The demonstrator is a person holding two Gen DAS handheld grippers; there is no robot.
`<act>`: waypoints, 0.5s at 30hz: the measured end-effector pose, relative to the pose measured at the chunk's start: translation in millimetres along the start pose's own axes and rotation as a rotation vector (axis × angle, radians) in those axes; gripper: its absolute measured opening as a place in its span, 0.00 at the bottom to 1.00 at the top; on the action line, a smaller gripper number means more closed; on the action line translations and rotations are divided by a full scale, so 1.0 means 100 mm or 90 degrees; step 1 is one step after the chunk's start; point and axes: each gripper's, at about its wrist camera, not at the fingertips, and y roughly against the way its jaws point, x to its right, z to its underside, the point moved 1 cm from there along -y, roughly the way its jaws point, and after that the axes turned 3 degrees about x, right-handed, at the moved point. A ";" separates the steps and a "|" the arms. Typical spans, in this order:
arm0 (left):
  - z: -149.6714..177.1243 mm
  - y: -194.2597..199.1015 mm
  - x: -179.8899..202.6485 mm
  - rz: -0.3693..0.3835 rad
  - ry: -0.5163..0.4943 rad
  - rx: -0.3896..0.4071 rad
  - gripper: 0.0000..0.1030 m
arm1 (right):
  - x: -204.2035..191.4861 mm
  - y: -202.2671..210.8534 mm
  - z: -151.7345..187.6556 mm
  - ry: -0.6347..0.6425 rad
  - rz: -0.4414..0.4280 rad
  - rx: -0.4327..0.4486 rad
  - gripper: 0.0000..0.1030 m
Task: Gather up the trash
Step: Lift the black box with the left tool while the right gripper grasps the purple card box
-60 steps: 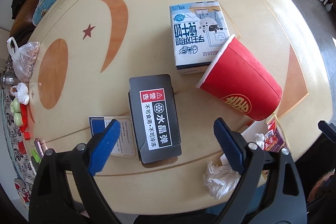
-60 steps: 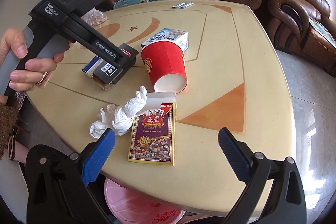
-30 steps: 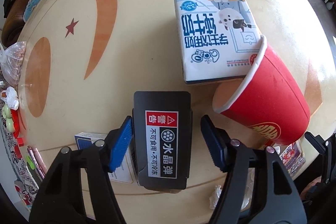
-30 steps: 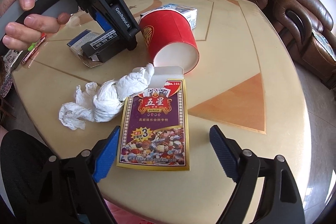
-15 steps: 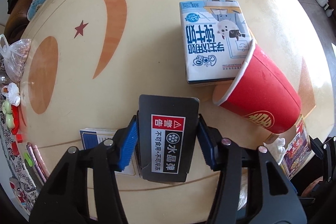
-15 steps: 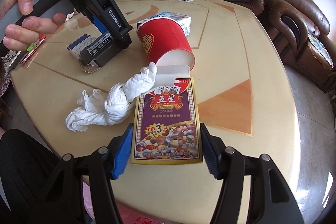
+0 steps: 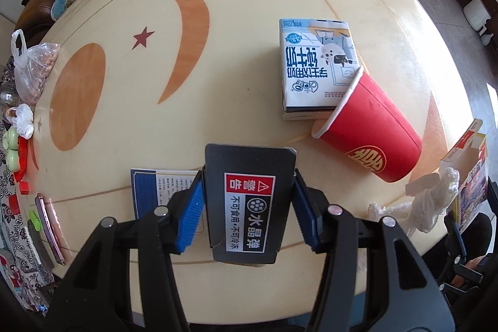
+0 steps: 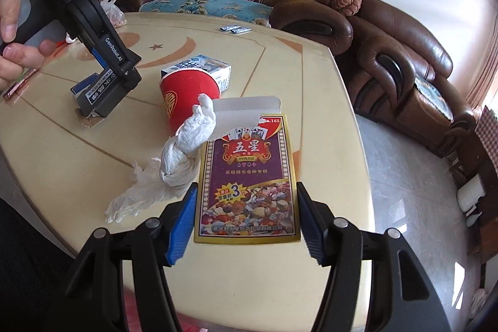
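Table: your round cream wooden table (image 7: pixel 249 30) carries all the trash.
Cup: red paper cup (image 7: pixel 370 126) lies tipped against the blue-white milk carton (image 7: pixel 314 64).
Right gripper (image 8: pixel 246 221): your pads clamp the purple card box (image 8: pixel 249 176), crumpled white tissue (image 8: pixel 183 154) beside it.
Left gripper (image 7: pixel 249 215): you squeeze the black warning-label box (image 7: pixel 249 201).
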 end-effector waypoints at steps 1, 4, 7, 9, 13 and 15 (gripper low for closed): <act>0.01 0.02 0.01 0.000 -0.001 0.002 0.52 | 0.03 0.04 -0.02 -0.005 -0.003 0.007 0.57; 0.08 0.11 -0.01 0.001 -0.002 0.010 0.52 | 0.09 0.17 -0.07 -0.007 0.019 0.028 0.57; 0.12 0.20 -0.02 0.012 -0.001 0.018 0.52 | 0.17 0.24 -0.12 -0.017 0.027 0.036 0.57; 0.15 0.26 -0.02 0.008 0.000 0.025 0.52 | 0.19 0.28 -0.16 -0.019 0.033 0.041 0.57; 0.22 0.42 -0.03 0.000 -0.003 0.038 0.52 | 0.22 0.43 -0.22 -0.023 0.040 0.058 0.57; 0.27 0.51 -0.03 -0.002 -0.002 0.044 0.52 | 0.22 0.53 -0.25 -0.020 0.048 0.072 0.57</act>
